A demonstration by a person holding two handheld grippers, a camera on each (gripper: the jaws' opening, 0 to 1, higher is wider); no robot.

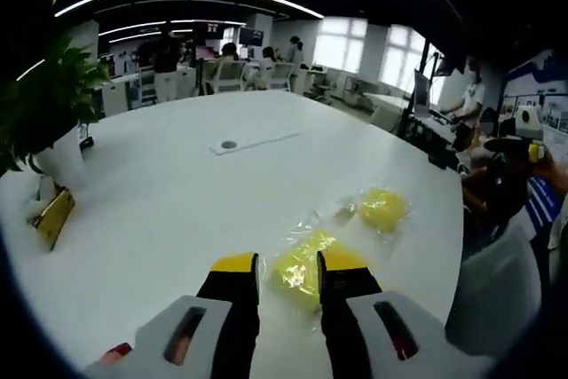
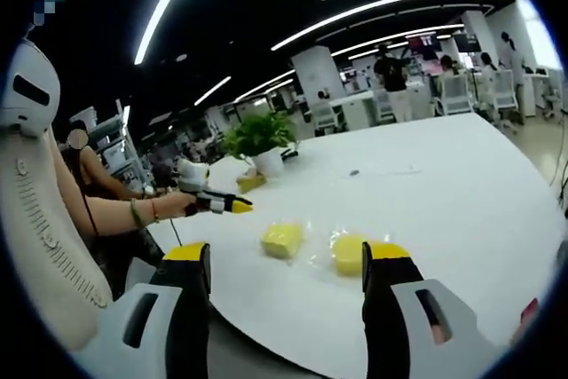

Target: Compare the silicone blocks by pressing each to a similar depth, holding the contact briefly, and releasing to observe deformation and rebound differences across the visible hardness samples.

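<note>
Holding my left gripper [image 1: 288, 283] low over the white round table [image 1: 177, 210], jaws parted and straddling the near yellow silicone block in clear wrap [image 1: 302, 268], ready to squeeze it. A second wrapped yellow block [image 1: 382, 209] lies well beyond. My right gripper [image 2: 286, 274] hangs spread wide off the table edge, presumably waiting its turn.

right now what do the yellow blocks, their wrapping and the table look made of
Yellow blocks: matte, soft-edged, likely silicone or foam; the look leaves it open. Wrapping: thin clear plastic film, crinkled with glints. Table: smooth white top with a slight sheen, probably laminate.
</note>
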